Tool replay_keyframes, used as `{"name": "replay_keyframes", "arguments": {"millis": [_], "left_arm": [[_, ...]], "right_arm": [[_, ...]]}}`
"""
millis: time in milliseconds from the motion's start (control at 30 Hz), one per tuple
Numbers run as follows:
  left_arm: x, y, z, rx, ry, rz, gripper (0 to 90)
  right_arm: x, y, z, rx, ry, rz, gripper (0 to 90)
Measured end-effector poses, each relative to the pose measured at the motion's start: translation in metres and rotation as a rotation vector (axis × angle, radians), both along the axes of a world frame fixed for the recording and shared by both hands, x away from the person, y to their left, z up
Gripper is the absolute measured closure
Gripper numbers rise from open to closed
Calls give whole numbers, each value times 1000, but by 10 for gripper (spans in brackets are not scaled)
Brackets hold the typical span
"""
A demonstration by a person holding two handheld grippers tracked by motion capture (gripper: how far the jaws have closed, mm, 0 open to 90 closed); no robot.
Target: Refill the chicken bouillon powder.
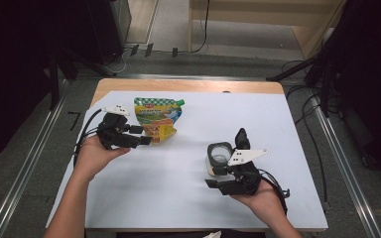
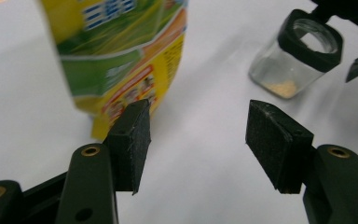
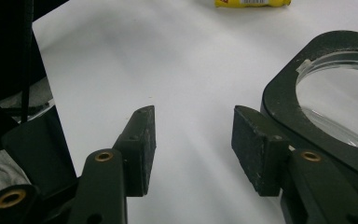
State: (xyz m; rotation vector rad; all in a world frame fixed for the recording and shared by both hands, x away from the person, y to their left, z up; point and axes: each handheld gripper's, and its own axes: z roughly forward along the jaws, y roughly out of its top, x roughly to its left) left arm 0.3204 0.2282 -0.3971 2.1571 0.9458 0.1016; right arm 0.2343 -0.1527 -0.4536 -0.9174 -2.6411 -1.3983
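Note:
A green and yellow printed pouch (image 1: 158,119) lies at the back left of the white sheet. My left gripper (image 1: 141,135) sits just in front of it, pointing right, open. In the left gripper view one pad (image 2: 133,140) is close to the lower corner of the pouch (image 2: 121,60), and nothing is between the jaws of the left gripper (image 2: 198,119). A clear glass jar (image 1: 220,156) with a black rim stands right of centre, with a little yellowish powder at its bottom (image 2: 298,56). My right gripper (image 1: 214,177) is open just in front of the jar (image 3: 335,93), which stands outside the jaw on the right of that view (image 3: 193,123).
The white sheet (image 1: 178,183) covers most of a wooden table (image 1: 188,85). Grey floor with cables and metal rails surrounds it. Both forearms come in from the near edge.

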Motion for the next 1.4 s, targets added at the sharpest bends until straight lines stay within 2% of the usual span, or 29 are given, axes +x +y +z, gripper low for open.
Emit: {"name": "replay_keyframes", "arguments": {"millis": [200, 267, 333, 533, 633, 733, 800, 1000, 1133, 1267, 1400], "left_arm": [[8, 16, -3, -19, 0, 46, 409], [12, 20, -6, -3, -2, 66, 400], [16, 22, -9, 9, -4, 73, 383], [29, 21, -13, -9, -17, 79, 349], [35, 18, -15, -2, -9, 76, 350], [41, 13, -18, -16, -13, 65, 350], [46, 8, -20, 0, -13, 53, 350], [55, -8, -26, 16, -36, 8, 352], [59, -12, -31, 8, -45, 3, 366], [62, -16, -31, -28, -56, -3, 406], [62, -22, -31, -28, -75, -22, 492]], "right_arm": [[0, 1, -1, 1, 1, 3, 512], [0, 1, -1, -1, 1, 3, 513], [-1, 2, -2, -2, 2, 3, 513], [-2, 4, -3, -7, 5, 4, 514], [-4, 3, -4, -11, 10, -1, 514], [-5, 1, -4, -12, 9, -10, 514], [-6, -1, -4, -11, 8, -16, 514], [-9, -5, -6, -16, 12, -34, 514], [-11, -8, -7, -19, 14, -45, 515], [-12, -11, -7, -16, 11, -57, 516], [-13, -11, -7, -15, 8, -59, 515]]}}
